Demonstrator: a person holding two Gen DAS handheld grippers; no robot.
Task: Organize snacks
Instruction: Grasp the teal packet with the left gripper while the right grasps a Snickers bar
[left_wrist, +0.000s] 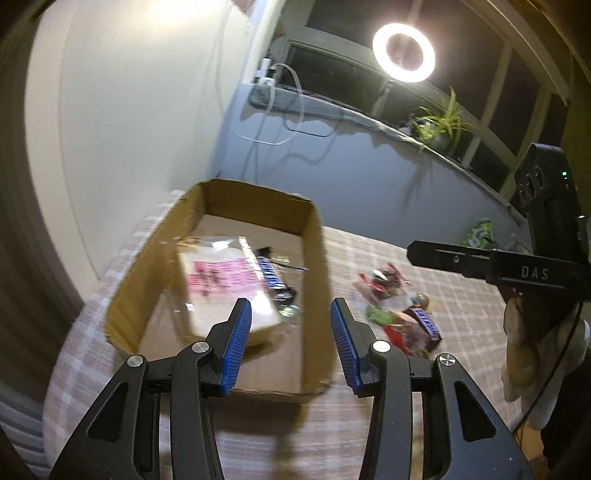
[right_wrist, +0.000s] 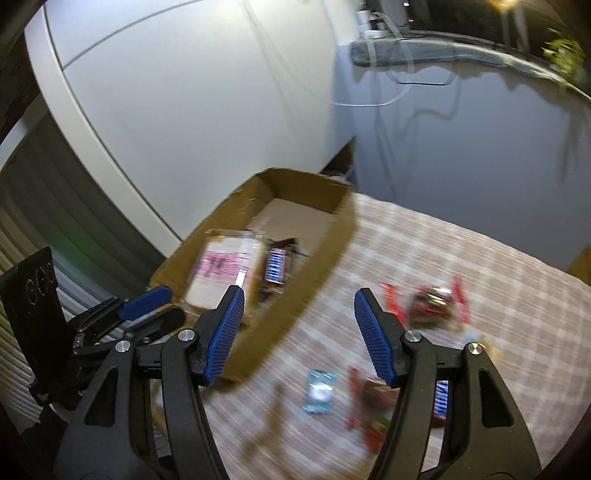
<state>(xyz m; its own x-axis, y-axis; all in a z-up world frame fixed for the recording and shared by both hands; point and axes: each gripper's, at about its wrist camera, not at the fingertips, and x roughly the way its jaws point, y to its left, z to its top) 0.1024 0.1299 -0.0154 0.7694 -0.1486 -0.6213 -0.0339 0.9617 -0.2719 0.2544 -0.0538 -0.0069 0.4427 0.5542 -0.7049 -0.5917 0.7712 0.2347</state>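
Cardboard box (left_wrist: 314, 236) holds clear flat pouch (left_wrist: 221, 284); left gripper (left_wrist: 291, 314), right gripper (right_wrist: 299, 299) fingers apart, empty.

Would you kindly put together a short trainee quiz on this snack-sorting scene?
1. True or false: the cardboard box is empty.
2. Which snack lies loose on the checked cloth? A) the pink-labelled clear bag B) the red-wrapped snack C) neither
3. Fill in: both grippers have their jaws ____ with nothing between them.

Key
1. False: the pink-labelled clear bag and a blue-striped bar lie inside.
2. B: the red-wrapped snack lies outside the box.
3. Open: true of the left gripper and the right gripper.
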